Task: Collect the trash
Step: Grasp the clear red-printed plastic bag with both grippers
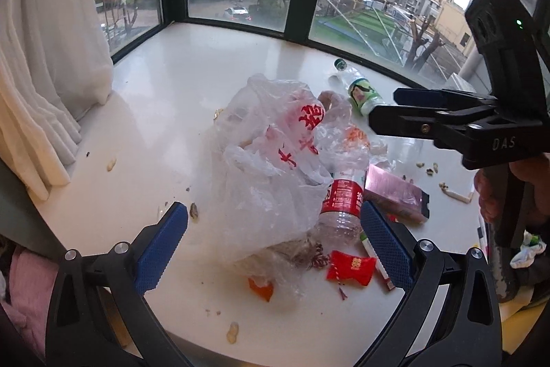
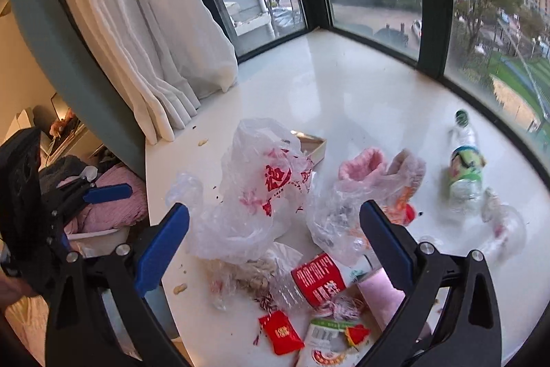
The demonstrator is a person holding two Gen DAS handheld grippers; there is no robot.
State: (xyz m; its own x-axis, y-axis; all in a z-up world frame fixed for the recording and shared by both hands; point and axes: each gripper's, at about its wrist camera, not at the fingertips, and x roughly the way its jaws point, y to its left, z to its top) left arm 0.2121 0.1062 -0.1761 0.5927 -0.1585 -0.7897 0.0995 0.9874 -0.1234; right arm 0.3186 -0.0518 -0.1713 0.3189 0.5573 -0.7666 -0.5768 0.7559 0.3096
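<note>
The left claw (image 1: 274, 245) and right claw (image 2: 274, 241) both hung spread and empty over the plastic bag (image 1: 268, 167), which lay crumpled on the white tabletop (image 1: 192, 85) with a red-label bottle (image 1: 340, 202) touching it and a green-label bottle (image 1: 359, 90) beyond.
</note>
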